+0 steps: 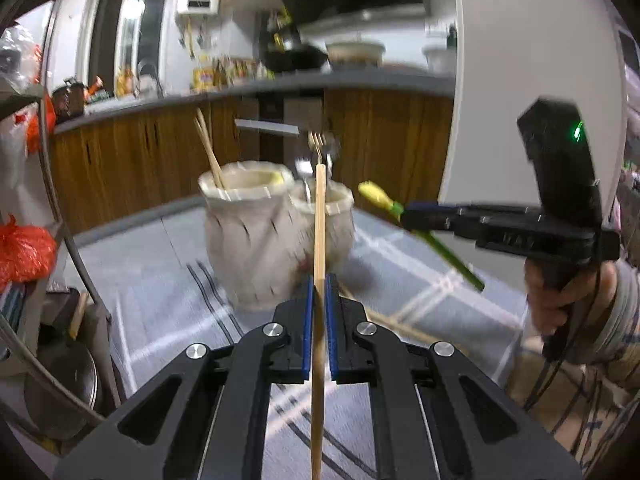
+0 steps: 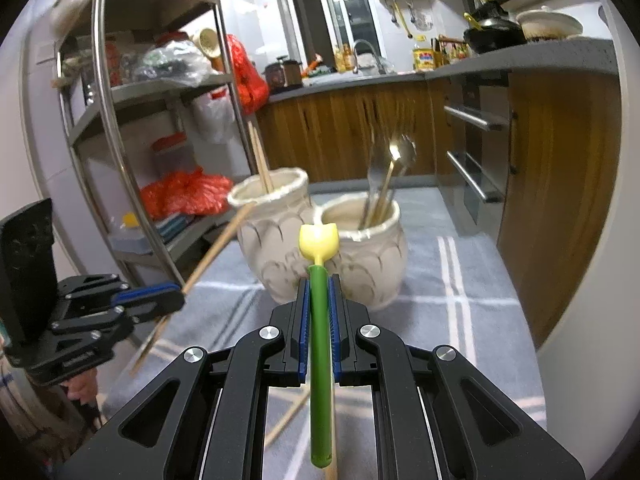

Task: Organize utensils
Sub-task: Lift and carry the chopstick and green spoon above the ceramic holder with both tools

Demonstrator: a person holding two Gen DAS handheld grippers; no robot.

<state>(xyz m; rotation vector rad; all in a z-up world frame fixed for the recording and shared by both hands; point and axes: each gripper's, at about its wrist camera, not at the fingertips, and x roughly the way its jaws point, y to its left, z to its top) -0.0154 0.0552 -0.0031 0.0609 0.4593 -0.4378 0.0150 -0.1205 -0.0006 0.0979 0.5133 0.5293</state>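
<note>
Two cream ceramic jars stand touching on a grey checked cloth over the tabletop [image 2: 460, 280]: the left jar [image 2: 272, 232] holds two wooden chopsticks [image 2: 260, 160] leaning on its rim, and the right jar [image 2: 368, 256] holds a few metal utensils [image 2: 384, 184], forks among them, too blurred to count. The left gripper [image 1: 319, 284] is clamped on a single wooden chopstick [image 1: 319, 220], held above the cloth just before the jars. The right gripper [image 2: 320, 284] is clamped on one green-handled spoon [image 2: 320, 320] with a yellow head, raised just short of the right jar. At least two more chopsticks [image 1: 400, 326] lie loose on the cloth. A metal shelf rack [image 2: 132, 92] crowded with bags stands to the left, and wood-fronted kitchen cabinets [image 2: 360, 132] run behind.
</note>
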